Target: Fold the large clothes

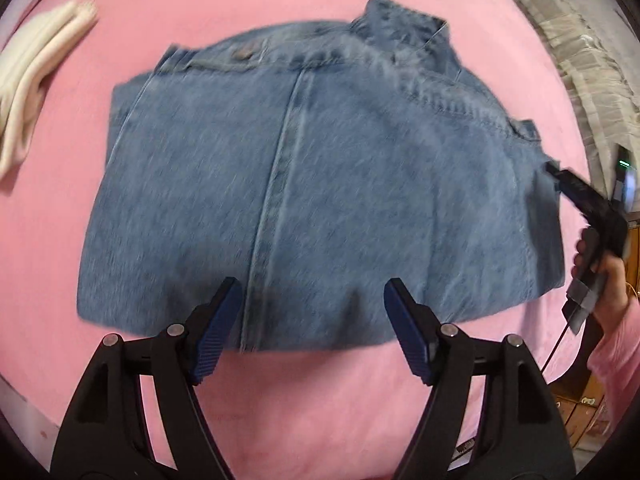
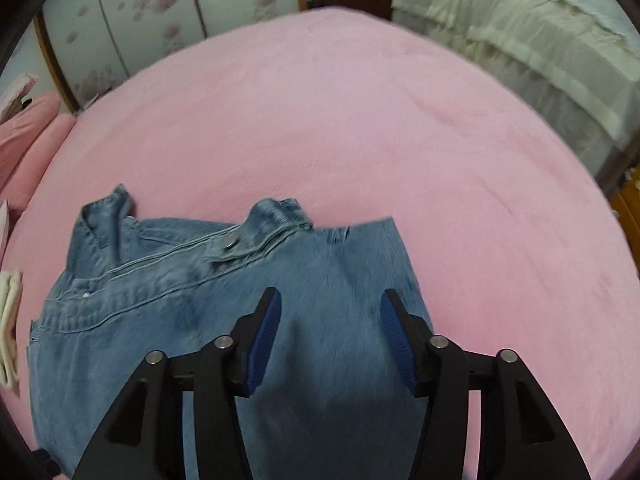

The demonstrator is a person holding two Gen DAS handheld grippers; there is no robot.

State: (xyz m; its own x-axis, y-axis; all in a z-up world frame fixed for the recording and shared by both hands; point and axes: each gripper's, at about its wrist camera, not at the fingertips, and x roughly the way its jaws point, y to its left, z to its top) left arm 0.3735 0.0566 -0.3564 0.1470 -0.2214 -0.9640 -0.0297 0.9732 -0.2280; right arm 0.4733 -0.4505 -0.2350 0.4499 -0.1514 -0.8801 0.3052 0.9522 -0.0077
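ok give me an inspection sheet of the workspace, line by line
surface: pink blanket spread over the bed.
job's things: denim jacket lying folded into a compact block, collar at the far edge.
clutter: folded cream garment beside the jacket.
grippers: left hand-held gripper open over the jacket's near edge, holding nothing; right hand-held gripper open above the denim, holding nothing.
cables: thin black lead hanging below the right hand-held gripper.
surroundings: cream bedding, floral cabinet doors.
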